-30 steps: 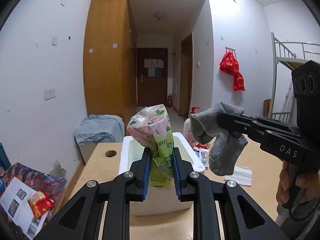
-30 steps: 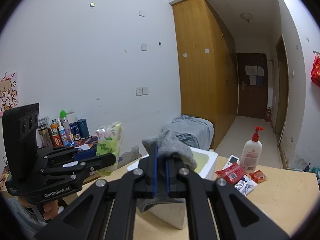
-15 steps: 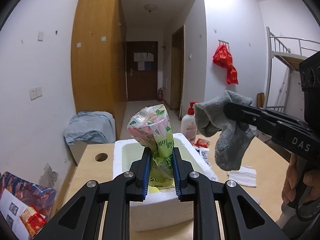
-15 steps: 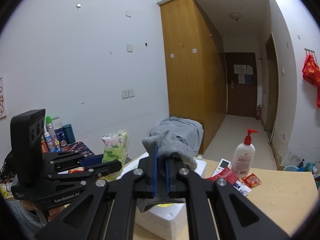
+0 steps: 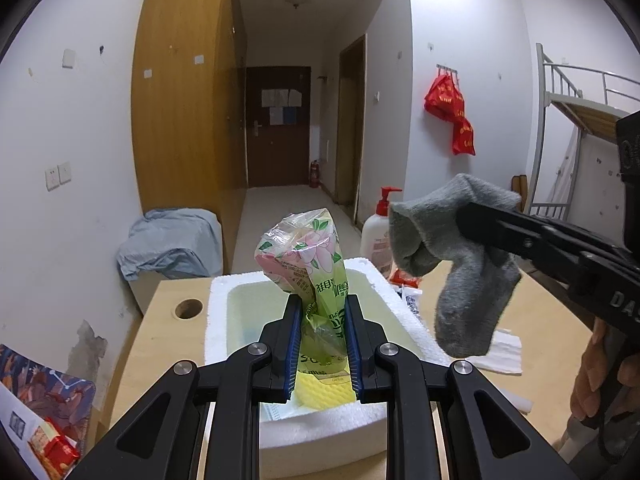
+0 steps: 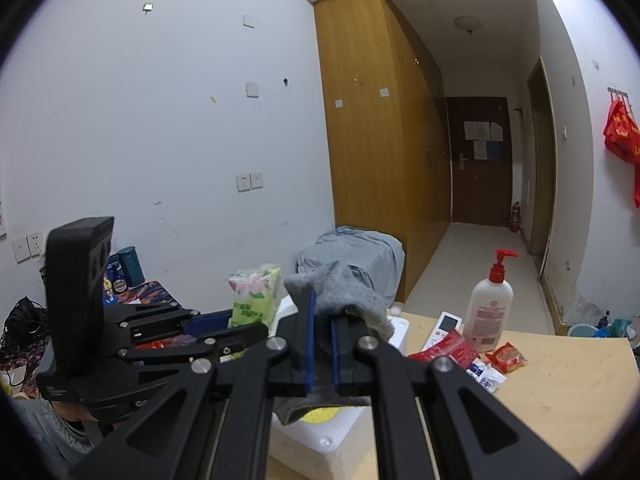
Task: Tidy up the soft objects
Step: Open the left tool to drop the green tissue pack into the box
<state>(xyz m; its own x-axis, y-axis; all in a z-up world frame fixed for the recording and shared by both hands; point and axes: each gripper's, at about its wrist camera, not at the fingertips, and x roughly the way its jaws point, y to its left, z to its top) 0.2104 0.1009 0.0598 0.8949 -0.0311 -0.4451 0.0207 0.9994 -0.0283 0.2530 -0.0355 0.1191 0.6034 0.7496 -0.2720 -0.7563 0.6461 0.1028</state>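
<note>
midway: left tongs (image 5: 320, 344) clamp a tissue pack (image 5: 310, 264), right tongs (image 6: 322, 344) pinch a sock (image 5: 460, 256), both above the foam box (image 5: 320, 432), neither dropped in.

We see a glossy, crinkled clear-plastic tissue pack (image 5: 310, 276) printed green and pink at the centre of the frame, pinched between matt black plastic fingers (image 5: 282, 344) with blue rubbery pads and bright metal pivot screws. At right, a fuzzy grey knitted sock (image 5: 460, 264) hangs limp. Below the pack sits a white foam box (image 5: 320, 432), its surface grainy and matt, with a dimpled yellow sponge (image 5: 322, 394) inside. The table (image 5: 160, 332) looks like smooth pale wood. Right of centre in the right wrist view stands a glossy white plastic pump bottle (image 6: 490, 312); shiny red foil wrappers (image 6: 454, 350) lie beside it.
</note>
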